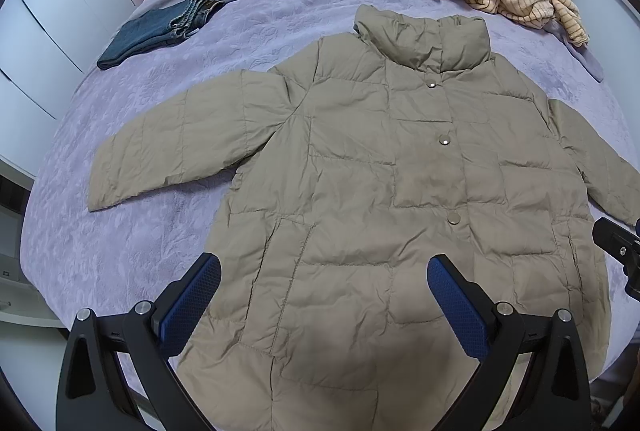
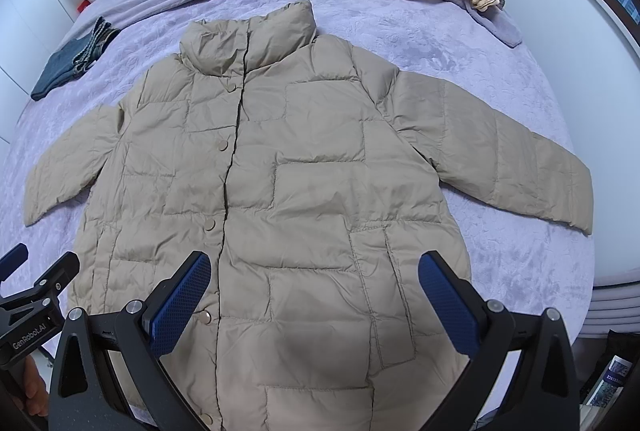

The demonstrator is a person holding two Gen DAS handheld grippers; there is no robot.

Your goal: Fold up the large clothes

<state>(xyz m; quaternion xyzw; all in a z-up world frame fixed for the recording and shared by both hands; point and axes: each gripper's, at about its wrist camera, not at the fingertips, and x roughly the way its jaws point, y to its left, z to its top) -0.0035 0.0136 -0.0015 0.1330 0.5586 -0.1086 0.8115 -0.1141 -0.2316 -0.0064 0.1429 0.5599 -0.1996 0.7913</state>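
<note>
Quilted, slippery-looking tan puffer jacket (image 1: pixel 360 167) lies flat; both the left gripper (image 1: pixel 324 295) and right gripper (image 2: pixel 314 291) hover released, so pinch its cuffs.

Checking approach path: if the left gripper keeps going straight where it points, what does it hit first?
Probably the khaki puffer jacket: the open left gripper points at its lower front panel, nothing between. Depth is unclear.

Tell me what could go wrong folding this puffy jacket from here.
The quilted jacket looks slippery and thick, so a fold may spring open or slide on the purple bedspread. Both grippers, left and right, hover open above the hem; a shallow pinch might catch only the top layer.
</note>
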